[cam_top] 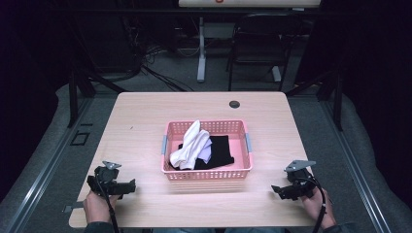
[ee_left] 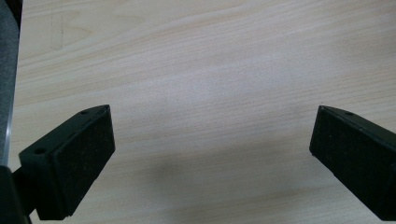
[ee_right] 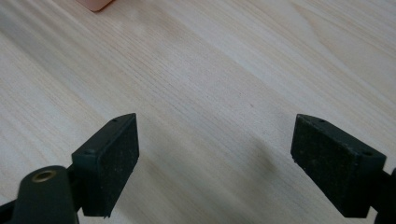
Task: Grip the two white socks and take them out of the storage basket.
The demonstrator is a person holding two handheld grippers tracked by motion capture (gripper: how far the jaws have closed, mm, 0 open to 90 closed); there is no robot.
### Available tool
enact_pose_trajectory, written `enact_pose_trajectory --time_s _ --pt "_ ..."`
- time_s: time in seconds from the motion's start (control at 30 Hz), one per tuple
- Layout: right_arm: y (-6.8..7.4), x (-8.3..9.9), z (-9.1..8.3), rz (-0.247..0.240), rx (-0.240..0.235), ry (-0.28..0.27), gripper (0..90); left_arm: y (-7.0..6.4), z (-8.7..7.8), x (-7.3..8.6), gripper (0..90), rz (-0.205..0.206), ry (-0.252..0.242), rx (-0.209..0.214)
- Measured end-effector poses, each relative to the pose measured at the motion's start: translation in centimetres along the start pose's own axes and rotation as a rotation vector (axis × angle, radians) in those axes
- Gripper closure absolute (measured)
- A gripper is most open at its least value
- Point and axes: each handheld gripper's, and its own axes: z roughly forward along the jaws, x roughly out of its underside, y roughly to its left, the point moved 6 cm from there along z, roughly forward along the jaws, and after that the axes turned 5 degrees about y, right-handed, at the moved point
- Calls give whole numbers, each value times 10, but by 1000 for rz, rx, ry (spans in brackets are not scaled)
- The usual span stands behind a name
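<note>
A pale wood-grain surface (cam_top: 141, 121) with rounded corners is seen from above, and a pink plastic basket (cam_top: 206, 174) with perforated walls and grey end handles is set near its middle. Inside the basket a white cloth (cam_top: 190, 145) is heaped in soft folds at the left, partly over a flat black cloth (cam_top: 222, 150) spread to the right. A small dark round grommet (cam_top: 234, 104) is set into the surface beyond the basket's far right corner.

The left gripper (cam_top: 127, 187) is held low over the surface to the left of the basket's near edge, well apart from it, a grey three-cornered plate on top. The right gripper (cam_top: 278, 190) is held to the right of the basket's near edge, likewise apart from it.

In the left gripper view, the left gripper (ee_left: 212, 158) is shown with its matte black, blocky fingers (ee_left: 81, 158) spread wide, nothing between them but bare grain and a soft shadow. In the right gripper view, the right gripper (ee_right: 215, 158) is likewise seen with fingers (ee_right: 112, 161) set wide and empty; a pink corner of the basket (ee_right: 95, 4) is caught at the top edge. A brass-coloured rivet is visible at that gripper's lower left, a detail too small to be made out from above.
</note>
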Motion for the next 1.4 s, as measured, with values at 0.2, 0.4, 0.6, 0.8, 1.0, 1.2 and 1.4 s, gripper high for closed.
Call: enact_pose_trajectory --time_s 0.2,0.4,0.6,0.8,1.0,1.2,1.4 --pt "0 0 -1 6 3 -6 145 -1 0 0 0 6 2 3" --pt "1 0 -1 -2 1 -5 145 -1 -2 1 0 4 5 13" --pt "1 0 -1 -5 1 -6 145 -3 -2 1 0 10 11 21" --pt "1 0 -1 -3 2 2 145 -7 -10 -5 0 8 -12 46" --pt "2 1 -2 -7 0 2 145 -10 -18 -12 0 13 -10 87" --pt "2 1 -2 -6 -4 0 145 -10 -24 -16 0 25 28 119" --pt "2 0 -1 -9 6 0 145 -8 -34 -24 0 44 44 163"
